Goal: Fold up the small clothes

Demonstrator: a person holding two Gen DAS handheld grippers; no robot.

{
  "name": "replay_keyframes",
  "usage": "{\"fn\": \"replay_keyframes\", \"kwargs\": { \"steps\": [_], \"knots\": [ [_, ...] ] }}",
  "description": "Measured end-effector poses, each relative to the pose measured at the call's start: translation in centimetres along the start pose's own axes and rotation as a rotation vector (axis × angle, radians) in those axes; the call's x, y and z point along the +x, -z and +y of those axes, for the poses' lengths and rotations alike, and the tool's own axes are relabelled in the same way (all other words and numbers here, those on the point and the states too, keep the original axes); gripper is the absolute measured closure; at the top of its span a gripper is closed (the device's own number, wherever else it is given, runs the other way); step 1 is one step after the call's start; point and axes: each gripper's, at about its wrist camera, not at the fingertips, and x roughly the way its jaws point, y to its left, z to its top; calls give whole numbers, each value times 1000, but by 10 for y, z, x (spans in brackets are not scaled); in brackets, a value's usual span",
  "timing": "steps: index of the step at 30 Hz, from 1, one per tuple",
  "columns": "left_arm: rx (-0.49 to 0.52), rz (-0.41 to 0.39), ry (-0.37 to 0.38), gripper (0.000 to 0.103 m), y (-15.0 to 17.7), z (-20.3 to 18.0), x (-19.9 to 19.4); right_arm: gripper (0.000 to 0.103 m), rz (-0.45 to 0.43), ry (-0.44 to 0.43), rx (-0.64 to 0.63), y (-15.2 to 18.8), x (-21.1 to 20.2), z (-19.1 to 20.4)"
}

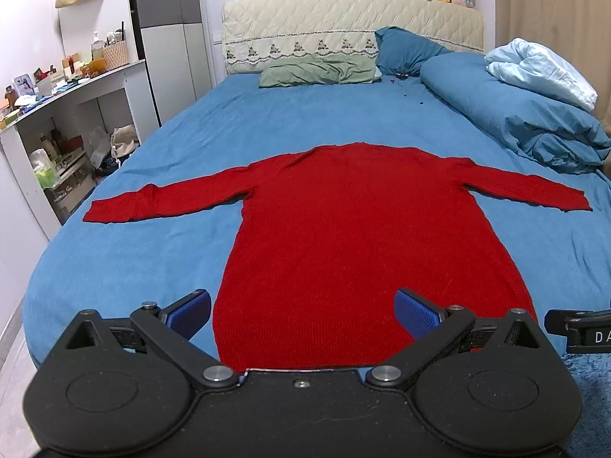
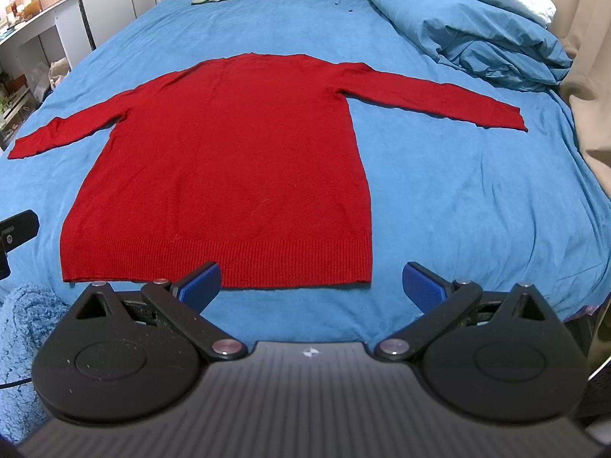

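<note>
A red long-sleeved sweater (image 1: 343,221) lies flat on the blue bed sheet (image 1: 152,252), both sleeves spread out sideways, ribbed hem towards me. It also shows in the right wrist view (image 2: 236,160). My left gripper (image 1: 303,311) is open and empty, held just above the hem near its left corner. My right gripper (image 2: 311,286) is open and empty, just in front of the hem near its right corner. Part of the right gripper shows at the right edge of the left wrist view (image 1: 576,330).
A bundled blue duvet (image 1: 515,114) with a white cloth on it lies at the far right. Green (image 1: 317,70) and blue pillows lie by the headboard. A cluttered white shelf (image 1: 65,114) stands left of the bed. A fluffy blue rug (image 2: 19,343) lies below.
</note>
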Motion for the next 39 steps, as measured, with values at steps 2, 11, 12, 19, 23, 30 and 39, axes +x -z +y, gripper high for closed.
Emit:
{"fn": "replay_keyframes", "kwargs": {
  "steps": [2, 11, 12, 19, 23, 30, 39],
  "knots": [
    [0, 1, 1, 0, -1, 0, -1, 0, -2, 1, 0, 0, -1, -1],
    [3, 0, 0, 0, -1, -1, 0, 0, -3, 2, 0, -1, -1, 0],
    [3, 0, -1, 0, -1, -1, 0, 0, -4, 2, -1, -1, -2, 0],
    [3, -2, -1, 0, 0, -2, 0, 0, -5, 4, 1, 0, -2, 0],
    [4, -2, -1, 0, 0, -2, 0, 0, -4, 4, 2, -1, -2, 0],
    [3, -3, -1, 0, 0, -2, -1, 0, -5, 3, 1, 0, -2, 0],
    [-12, -4, 2, 0, -1, 1, -3, 0, -6, 4, 2, -1, -2, 0]
  ]
}}
